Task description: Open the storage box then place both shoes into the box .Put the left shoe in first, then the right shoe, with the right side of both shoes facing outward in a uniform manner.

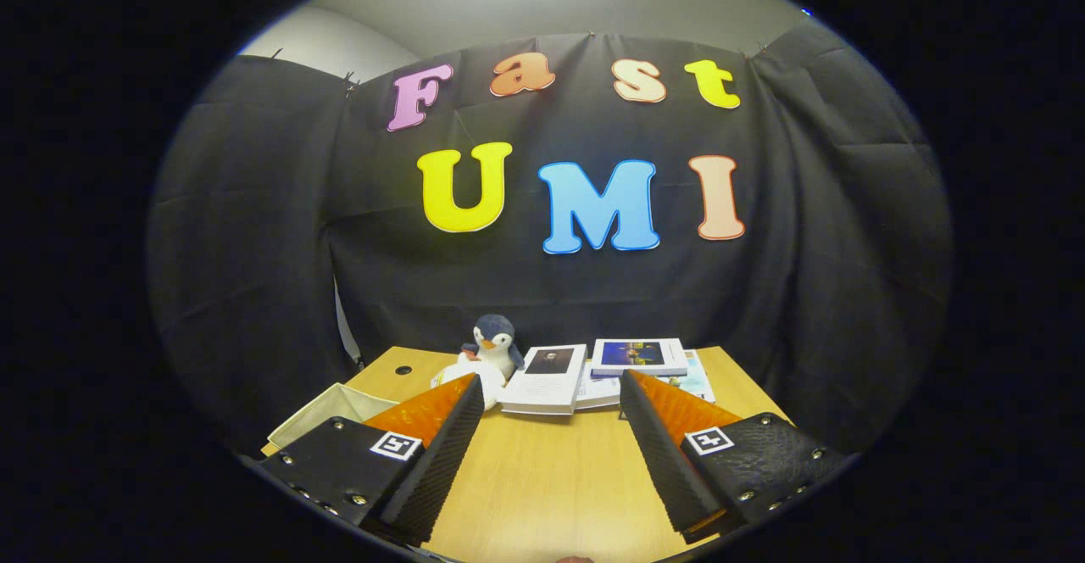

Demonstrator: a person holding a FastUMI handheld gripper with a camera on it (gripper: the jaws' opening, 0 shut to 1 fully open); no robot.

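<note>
My gripper is held above a wooden table, its two fingers spread wide apart with only bare tabletop between them. Beside the left finger, at the table's left edge, the corner of a light fabric storage box shows, its inside pale. The rest of the box is hidden behind the finger.
Beyond the fingertips, at the far side of the table, sit a plush penguin, a white book, and a second book on some papers. A small dark hole marks the table's far left. Black cloth walls close the booth.
</note>
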